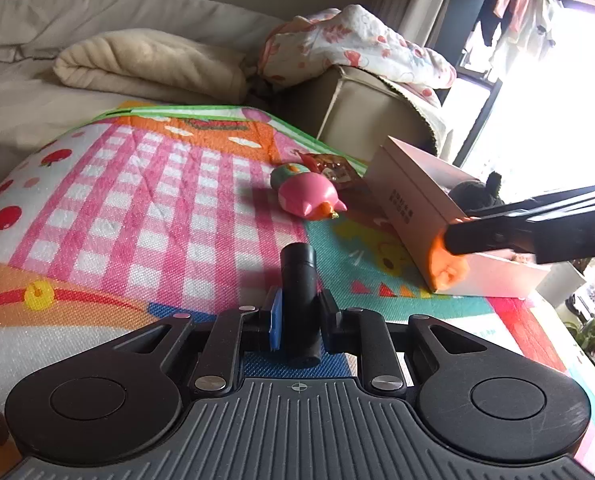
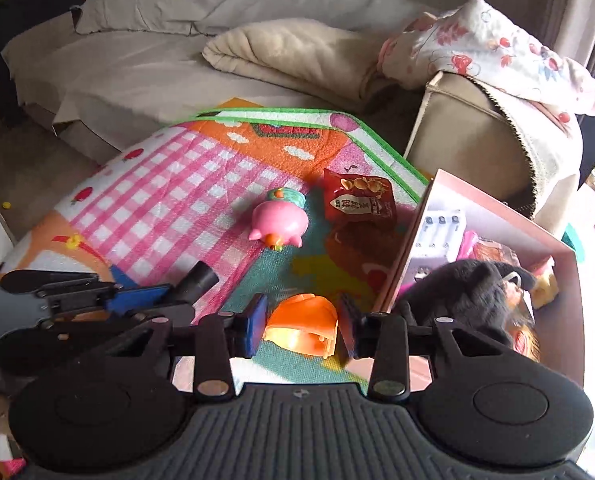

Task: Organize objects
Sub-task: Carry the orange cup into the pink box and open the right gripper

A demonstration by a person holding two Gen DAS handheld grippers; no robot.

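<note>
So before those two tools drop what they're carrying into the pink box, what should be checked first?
1. Left tool grips black tube: ok.
2. Right tool grips orange piece: ok.
3. Pink box open on top: ok.
4. Free room inside, among the black plush and the rest: cannot tell.
5. Orange piece already above the box: not ok, it is beside the wall.
6. Pig toy and snack bag clear of both tools: ok.

Chinese characters mark the red snack packet [image 2: 359,198] and the box [image 1: 407,204] side, too small to read.
</note>
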